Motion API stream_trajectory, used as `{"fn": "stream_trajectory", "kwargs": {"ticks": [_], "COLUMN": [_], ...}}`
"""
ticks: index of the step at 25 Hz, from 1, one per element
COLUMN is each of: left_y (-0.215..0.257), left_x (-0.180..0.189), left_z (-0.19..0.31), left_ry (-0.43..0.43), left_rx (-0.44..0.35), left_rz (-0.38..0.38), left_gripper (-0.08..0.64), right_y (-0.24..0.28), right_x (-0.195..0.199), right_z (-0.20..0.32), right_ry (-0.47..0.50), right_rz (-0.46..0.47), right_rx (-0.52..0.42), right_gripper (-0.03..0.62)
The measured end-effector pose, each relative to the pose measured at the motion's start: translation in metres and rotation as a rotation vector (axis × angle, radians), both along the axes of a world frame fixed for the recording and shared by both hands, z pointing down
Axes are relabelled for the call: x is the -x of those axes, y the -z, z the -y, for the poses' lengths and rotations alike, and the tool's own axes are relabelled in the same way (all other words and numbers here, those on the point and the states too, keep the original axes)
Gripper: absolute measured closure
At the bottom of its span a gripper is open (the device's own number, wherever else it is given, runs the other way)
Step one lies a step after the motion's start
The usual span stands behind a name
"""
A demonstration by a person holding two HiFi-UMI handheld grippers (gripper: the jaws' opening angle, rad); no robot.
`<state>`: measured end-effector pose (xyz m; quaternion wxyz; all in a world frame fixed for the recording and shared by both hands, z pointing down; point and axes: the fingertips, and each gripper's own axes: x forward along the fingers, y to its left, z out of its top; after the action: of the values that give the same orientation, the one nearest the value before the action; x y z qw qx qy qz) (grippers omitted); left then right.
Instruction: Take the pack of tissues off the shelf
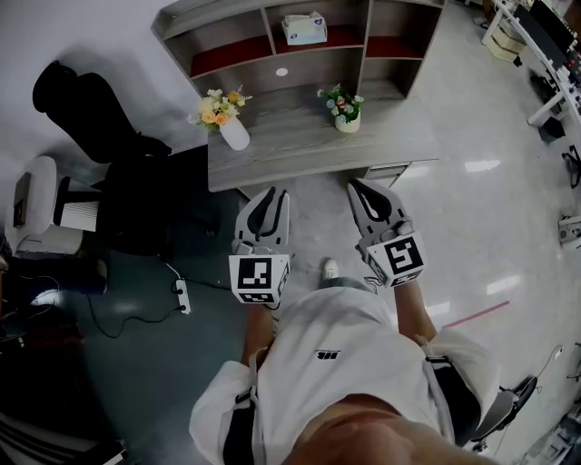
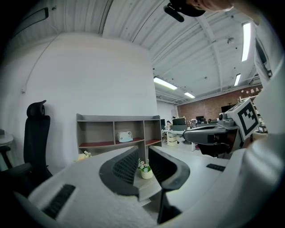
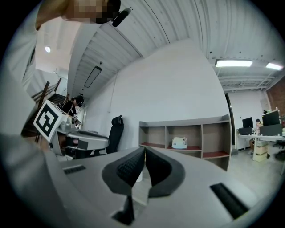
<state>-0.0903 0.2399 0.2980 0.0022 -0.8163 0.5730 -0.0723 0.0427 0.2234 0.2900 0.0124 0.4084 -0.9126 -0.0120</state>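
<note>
With the pack of tissues (image 1: 304,28) in the shelf's (image 1: 397,36) middle compartment and both empty grippers well short of the shelf, left gripper (image 1: 264,211) slightly apart, right gripper (image 1: 367,198) pressed together, reaching in could topple the flower pot (image 1: 346,120) before the shelf

The pack of tissues (image 1: 304,28) lies in the middle compartment of the shelf (image 1: 227,11) behind the desk (image 1: 300,145).

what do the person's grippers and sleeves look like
The left gripper and right gripper are light grey plastic shells with tapering jaws lined with black ribbed pads. The left's cube and the right's cube are white with black square markers. No cables show on them. The person wears a white T-shirt with a small dark chest logo; the forearms are uncovered.
</note>
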Motion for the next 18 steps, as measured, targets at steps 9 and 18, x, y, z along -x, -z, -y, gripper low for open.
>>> {"fn": "stream_trajectory", "kwargs": {"ticks": [9,18], "left_y": [-0.001,-0.001], "left_x": [-0.008,-0.012], "left_z": [0.036,0.068], "left_ry": [0.02,0.006], "left_rx": [0.008,0.0], "left_rz": [-0.001,0.017], "left_gripper": [0.474,0.474], "right_y": [0.001,-0.003], "right_x": [-0.003,-0.004], "right_z": [0.04,0.071], "right_ry": [0.032,0.026], "right_rz": [-0.006,0.002], "right_rx": [0.003,0.004], "right_gripper": [0.566,0.565]}}
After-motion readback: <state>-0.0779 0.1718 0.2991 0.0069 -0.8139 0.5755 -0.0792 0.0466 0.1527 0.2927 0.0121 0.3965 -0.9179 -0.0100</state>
